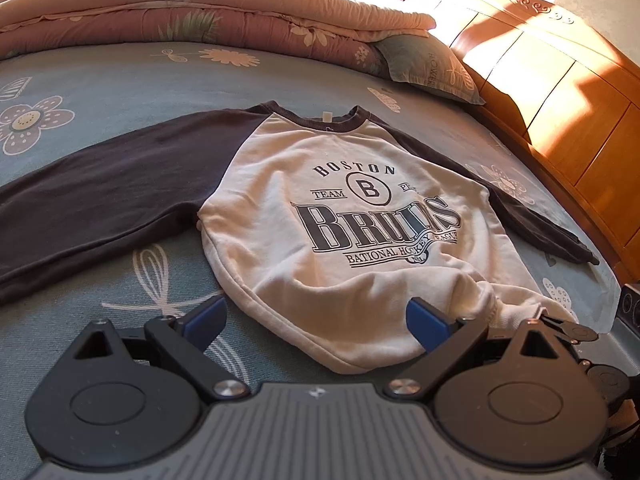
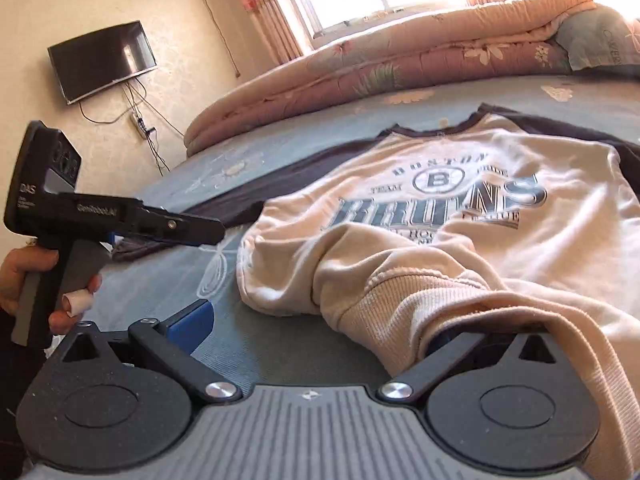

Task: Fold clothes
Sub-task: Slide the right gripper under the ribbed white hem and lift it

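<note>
The sweatshirt [image 1: 320, 216], soft, limp fleece mid-frame, should be pinched at its ribbed hem [image 2: 400, 300]; left gripper [image 1: 316, 320] gapes empty, right gripper's [image 2: 320, 320] grip unclear.

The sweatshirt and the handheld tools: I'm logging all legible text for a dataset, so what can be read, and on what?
"BOSTON", "B", "TEAM", "BRUINS": sweatshirt chest print.
"BATIONAL HOCKEY": banner beneath; its end is creased, unreadable.
"GenRobot.AI": side of the left gripper.
"DAS": its rear housing; the smaller lines below are too small.
"FLOWERS": pillow edge, blurred.
</note>
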